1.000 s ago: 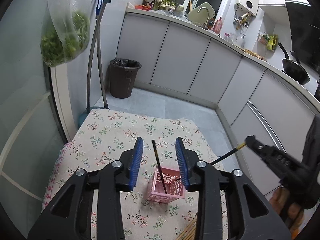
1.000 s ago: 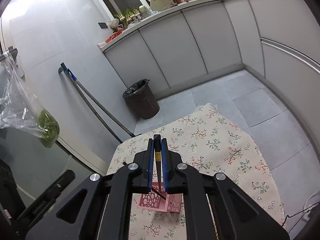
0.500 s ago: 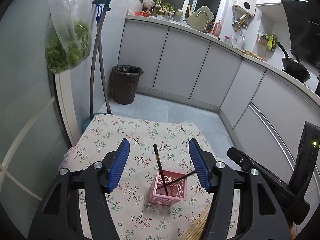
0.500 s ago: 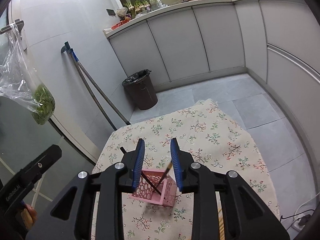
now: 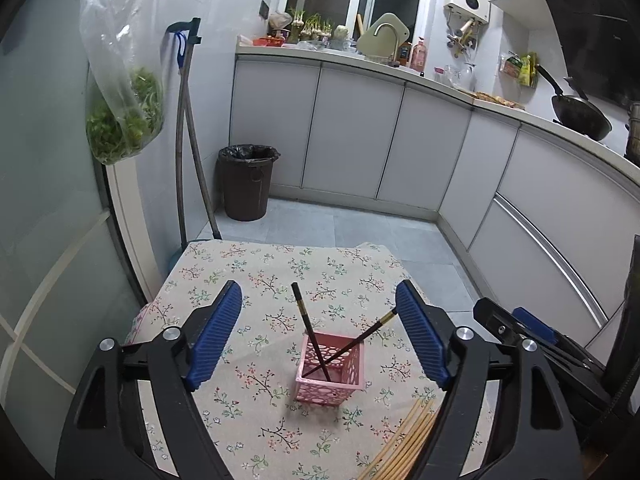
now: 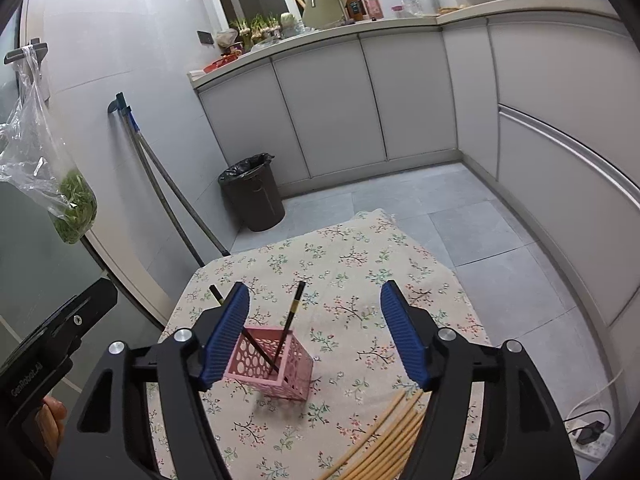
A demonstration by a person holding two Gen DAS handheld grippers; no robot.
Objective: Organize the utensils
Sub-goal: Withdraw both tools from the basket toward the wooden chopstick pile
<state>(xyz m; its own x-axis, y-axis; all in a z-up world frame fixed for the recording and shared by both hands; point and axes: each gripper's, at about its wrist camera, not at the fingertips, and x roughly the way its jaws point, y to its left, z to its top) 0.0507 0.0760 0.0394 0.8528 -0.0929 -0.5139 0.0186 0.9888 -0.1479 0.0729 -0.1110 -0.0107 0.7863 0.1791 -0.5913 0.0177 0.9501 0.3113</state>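
- Small table (image 5: 248, 408) draped in a cream cloth with a floral sprig print (image 6: 360, 280), set in a narrow kitchen with a grey tiled floor (image 5: 360, 232).
- Pink perforated holder (image 5: 331, 372) upright on the cloth, near the table's front half; seen too in the right wrist view (image 6: 272, 364).
- Two dark chopsticks (image 5: 308, 330) inside the holder, leaning apart and crossing low down, gold-banded tips pointing up; one partly hidden behind a blue pad in the right wrist view (image 6: 290, 316).
- Bundle of pale bamboo chopsticks (image 5: 404, 444) flat on the cloth, near the holder on its right, running out of the frame's lower edge; same bundle (image 6: 384, 444) under the right claw.
- Left gripper (image 5: 320, 336) spread wide, blue pads either side of the holder without touching, nothing between them.
- Right gripper (image 6: 316, 332) likewise spread wide and empty, holder below its left pad.
- Curved run of grey-white cabinets (image 5: 352, 136) under a pale countertop (image 6: 320, 36), cluttered with bottles and potted greens by the window.
- Dark lined bin (image 5: 246, 182) on the floor against the cabinets.
- Long-handled mop or broom (image 5: 186, 136) propped on the tiled wall.
- Clear plastic bag of green leaves (image 5: 124, 120) hanging at left beside a glass door.
- Black wok (image 5: 580, 118) on the counter at far right.
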